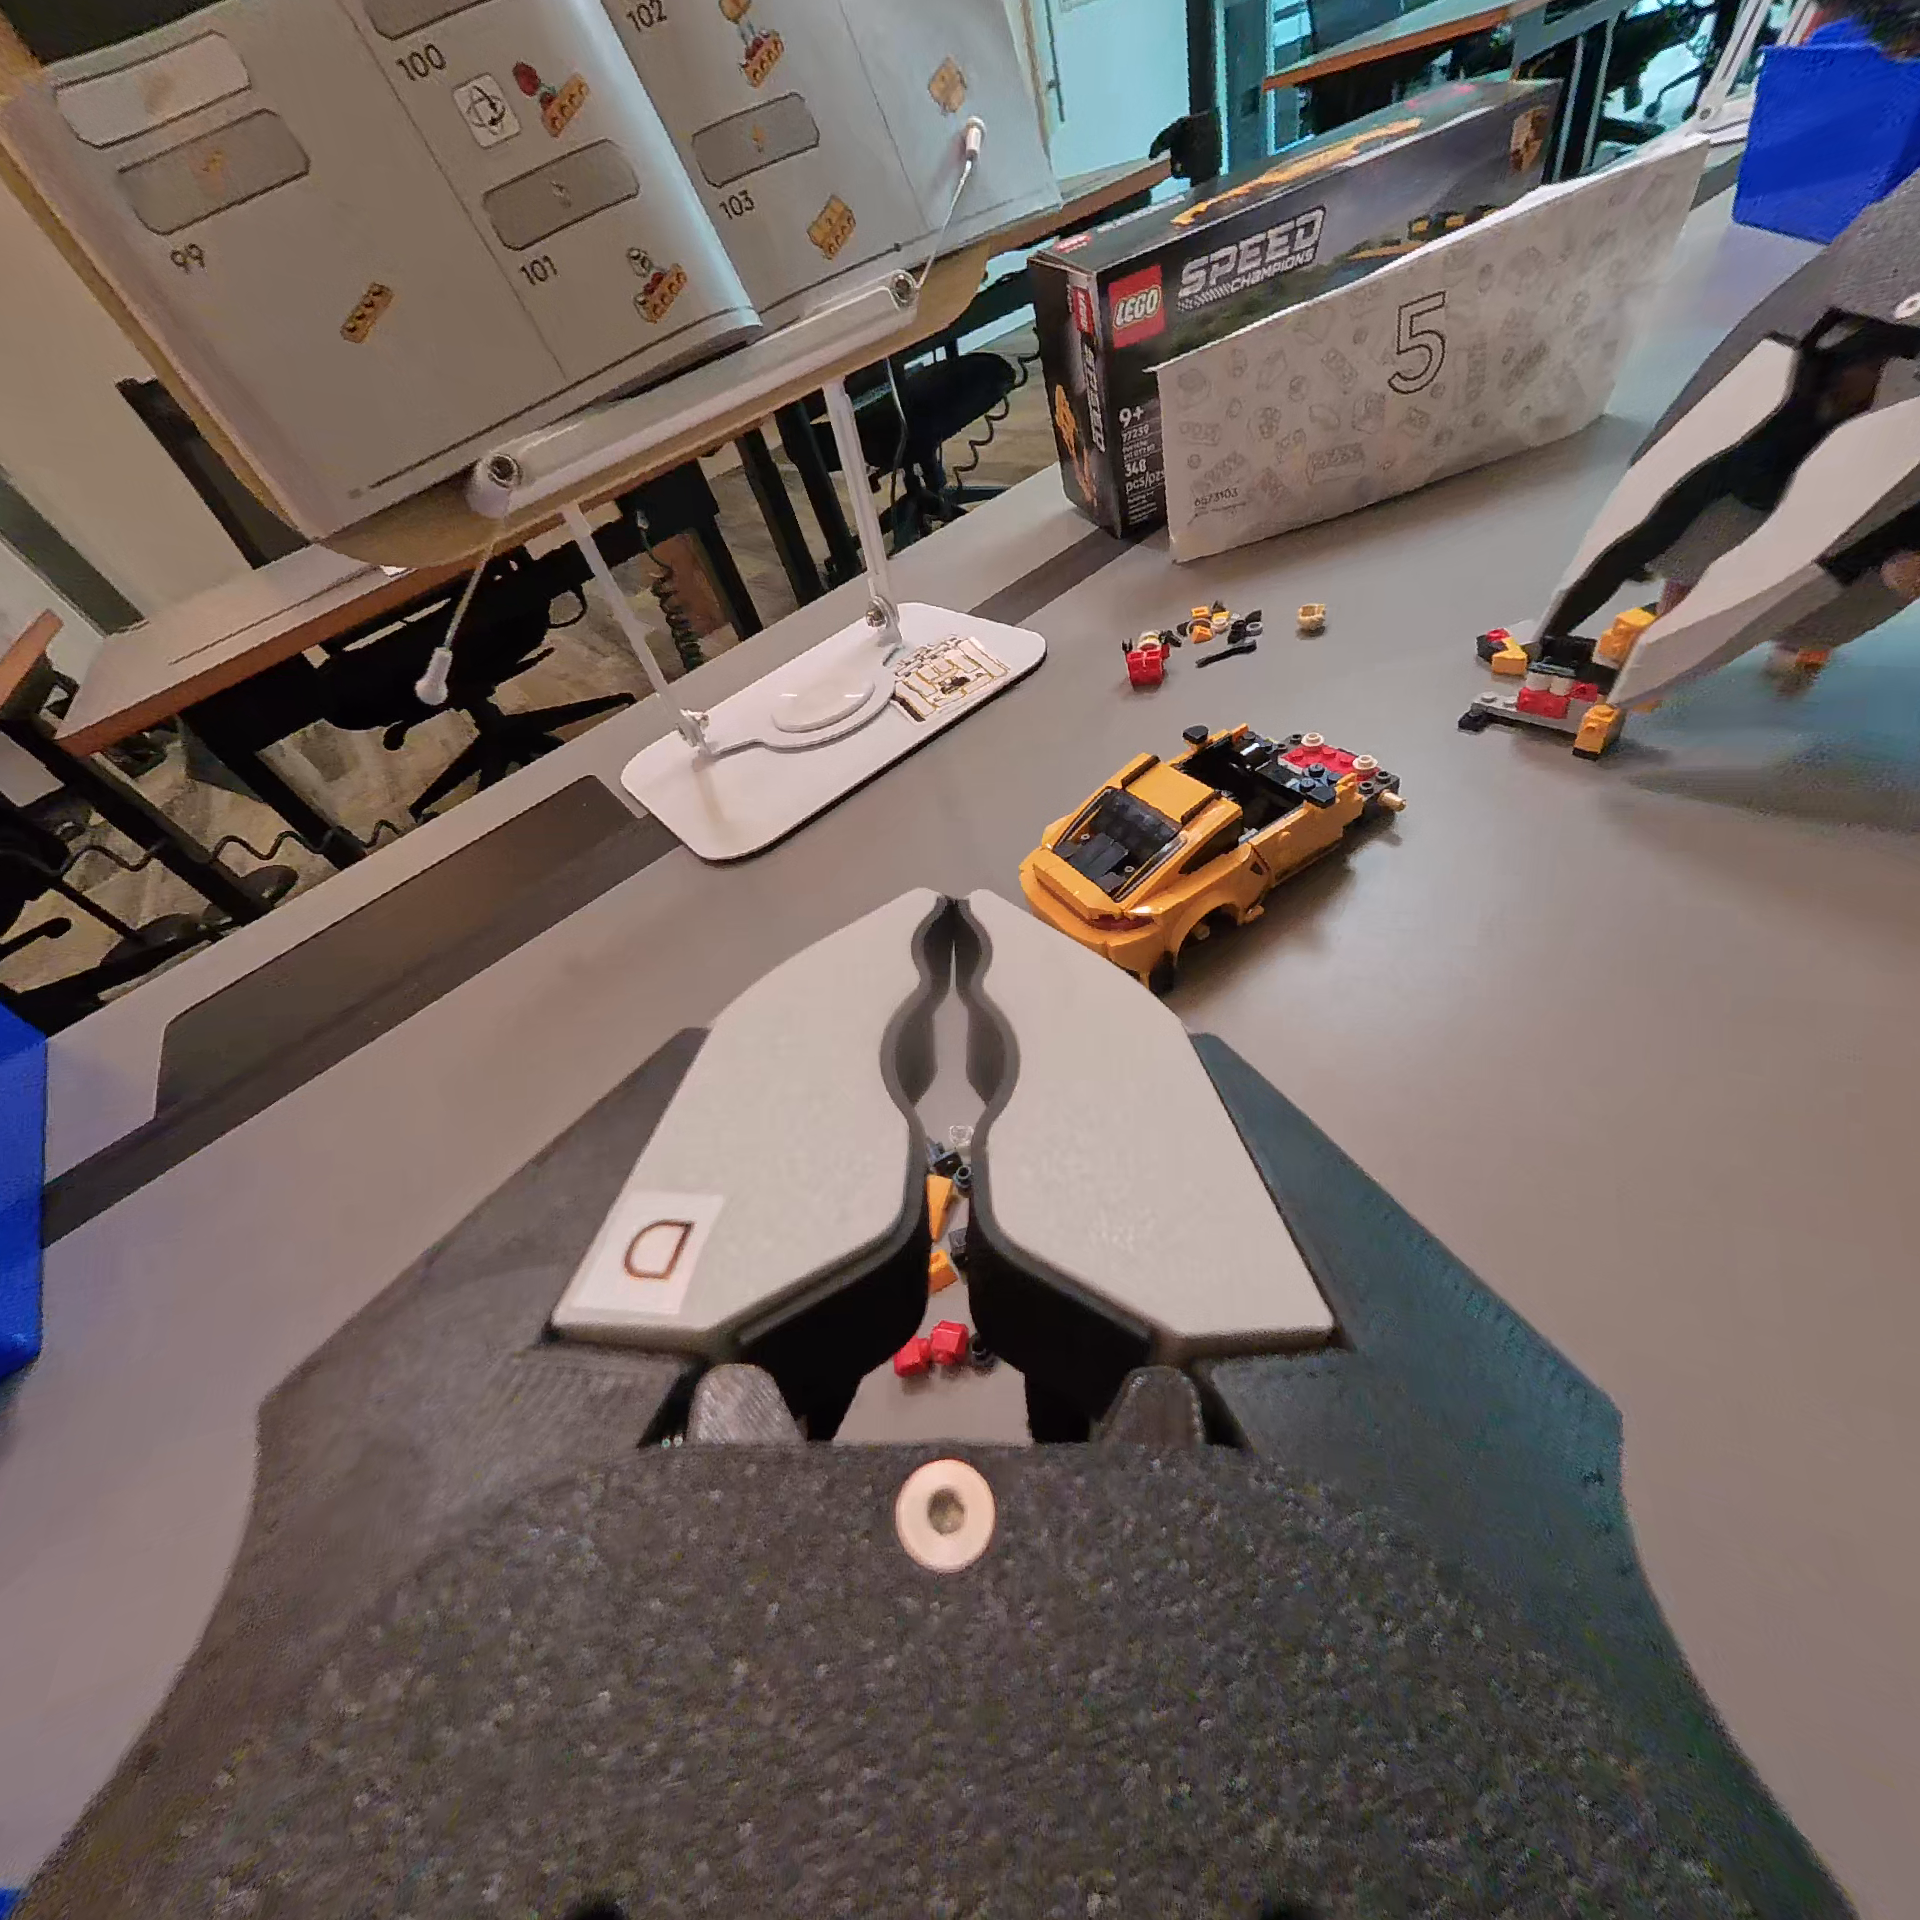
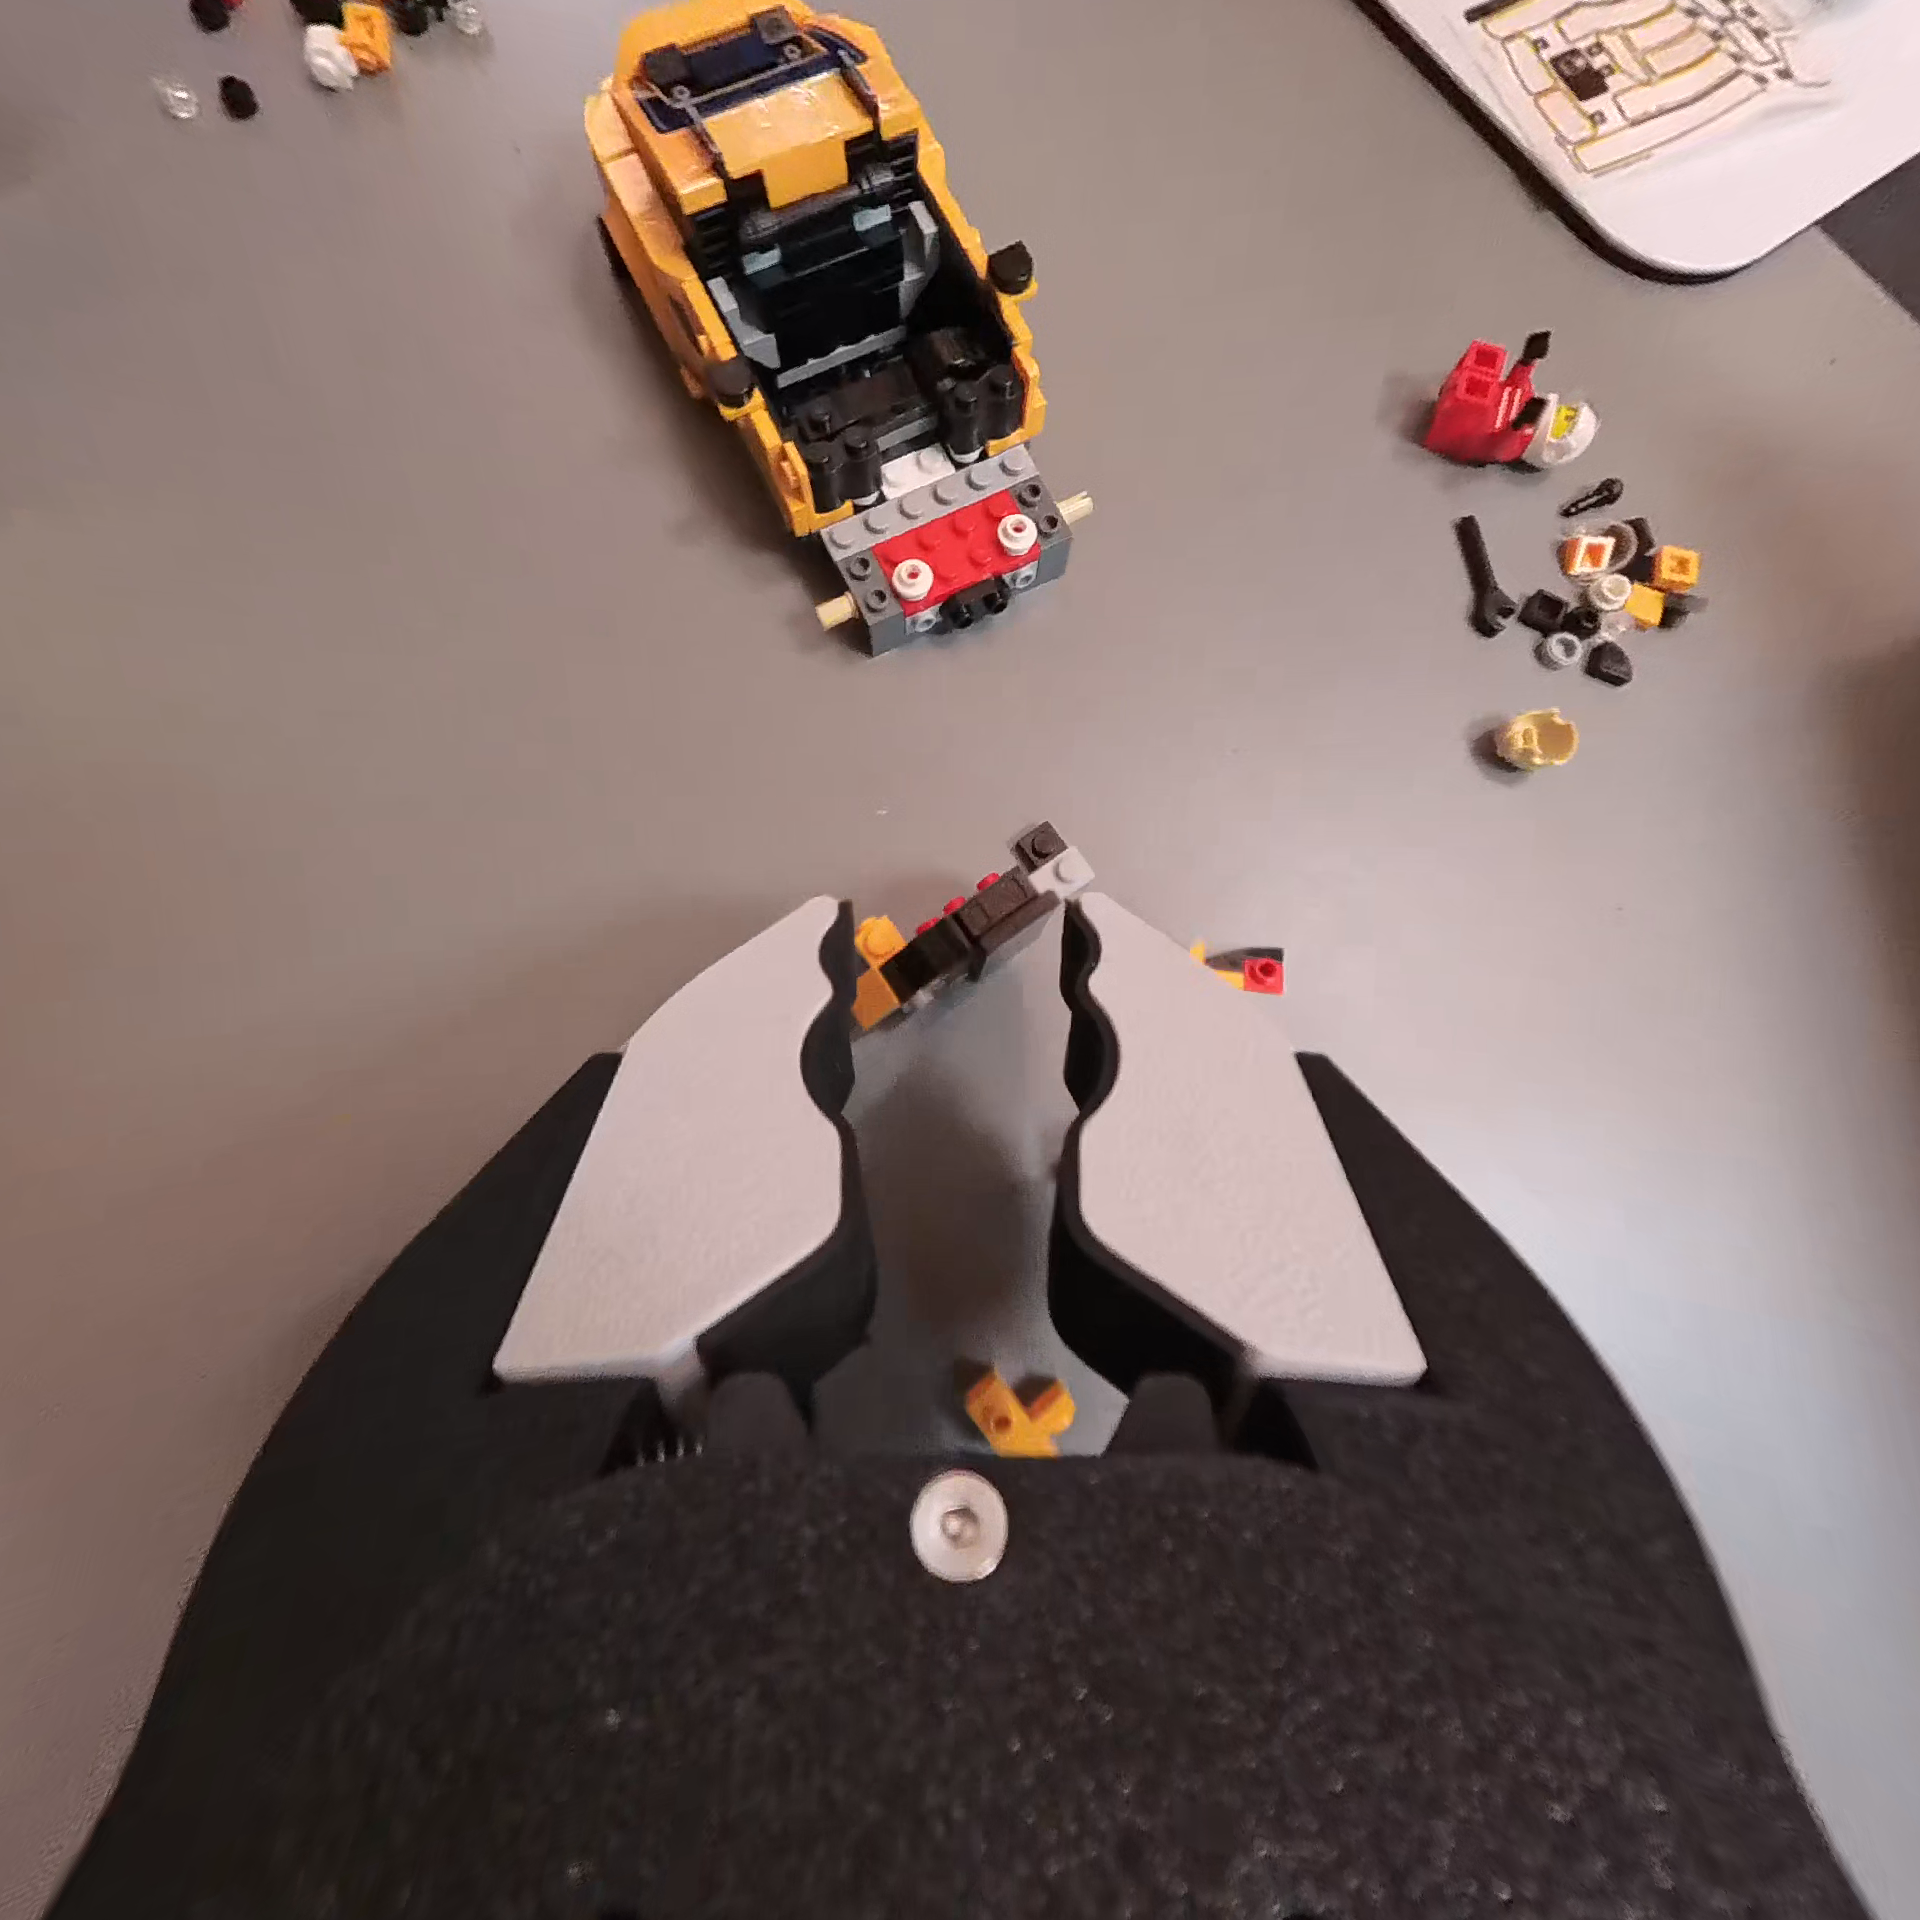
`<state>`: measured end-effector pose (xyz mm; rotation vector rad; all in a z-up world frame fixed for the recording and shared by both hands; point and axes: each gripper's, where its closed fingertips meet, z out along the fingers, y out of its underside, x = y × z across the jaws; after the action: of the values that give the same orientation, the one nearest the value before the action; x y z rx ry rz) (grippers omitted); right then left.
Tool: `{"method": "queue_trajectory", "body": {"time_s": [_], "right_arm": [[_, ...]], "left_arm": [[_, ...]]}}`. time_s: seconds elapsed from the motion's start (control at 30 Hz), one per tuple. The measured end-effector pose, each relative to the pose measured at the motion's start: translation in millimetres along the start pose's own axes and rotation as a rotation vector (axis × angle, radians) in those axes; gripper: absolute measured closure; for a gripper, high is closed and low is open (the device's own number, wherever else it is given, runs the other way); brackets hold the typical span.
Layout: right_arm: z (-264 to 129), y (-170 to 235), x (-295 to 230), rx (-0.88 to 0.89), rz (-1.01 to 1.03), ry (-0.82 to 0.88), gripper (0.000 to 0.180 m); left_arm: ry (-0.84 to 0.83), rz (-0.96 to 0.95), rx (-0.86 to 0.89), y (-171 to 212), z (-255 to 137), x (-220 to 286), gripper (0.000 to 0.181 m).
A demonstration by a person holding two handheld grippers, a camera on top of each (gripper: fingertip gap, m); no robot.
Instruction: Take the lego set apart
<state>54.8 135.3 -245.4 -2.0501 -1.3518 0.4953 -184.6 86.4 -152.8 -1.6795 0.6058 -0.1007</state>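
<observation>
The yellow lego car [image 1: 1195, 831], its front stripped to a red and grey plate, stands mid-table; it also shows in the right wrist view [image 2: 821, 260]. My left gripper [image 1: 956, 912] is shut and empty, just left of the car's rear, above small loose pieces [image 1: 940, 1351]. My right gripper [image 2: 961, 925] is open, its tips on either side of a tilted black, red and yellow sub-assembly [image 2: 977, 925] on the table. In the left wrist view the right gripper [image 1: 1584, 670] stands over that cluster [image 1: 1538, 696]. A yellow piece [image 2: 1013, 1408] lies under it.
Loose small parts [image 2: 1600, 592], a red figure piece [image 2: 1486, 416] and a tan hair piece [image 2: 1532, 740] lie right of the car. An instruction booklet [image 1: 468, 208] sits on a white stand [image 1: 831, 727]. The set's box [image 1: 1247, 312], a paper bag [image 1: 1455, 364] and a blue bin [image 1: 1818, 125] stand behind. The gap from one gripper's tips to the other's is roughly 25 cm. The tan hair piece [image 2: 1532, 740] is closer to my right gripper, around 11 cm from its tips; the left tips are 35 cm off.
</observation>
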Motion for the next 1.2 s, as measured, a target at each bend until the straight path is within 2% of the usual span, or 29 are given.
{"method": "queue_trajectory", "body": {"time_s": [0.23, 0.33, 0.77, 0.87, 0.93, 1.07, 1.2], "right_arm": [[1.7, 5.6, 8.5, -0.029, 0.070, 0.030, 0.156], [-4.0, 7.9, 15.5, -0.031, 0.078, 0.063, 0.166], [-8.4, 4.5, 21.0, 0.004, 0.085, 0.088, 0.159], [-17.3, -9.9, 27.0, 0.100, 0.089, 0.117, 0.154], [-30.4, -28.4, 34.6, 0.227, 0.098, 0.163, 0.151], [-73.4, -62.2, 55.4, 0.530, 0.135, 0.286, 0.142], [-112.0, -72.3, 75.4, 0.722, 0.145, 0.437, 0.142]], "left_arm": [[0.027, 0.029, -0.016, 2.2, 4.4, 9.8, 0.181], [0.031, 0.033, -0.017, 2.6, 4.9, 11.4, 0.181], [0.036, 0.037, -0.009, 0.7, 4.2, 12.5, 0.181], [0.042, 0.025, -0.009, -0.2, 3.0, 13.0, 0.181], [0.057, -0.001, -0.008, -1.8, 1.7, 14.7, 0.181], [0.037, -0.014, 0.016, -6.0, -1.3, 10.5, 0.181], [0.026, -0.045, 0.026, -6.5, -2.1, 6.5, 0.181]]}}
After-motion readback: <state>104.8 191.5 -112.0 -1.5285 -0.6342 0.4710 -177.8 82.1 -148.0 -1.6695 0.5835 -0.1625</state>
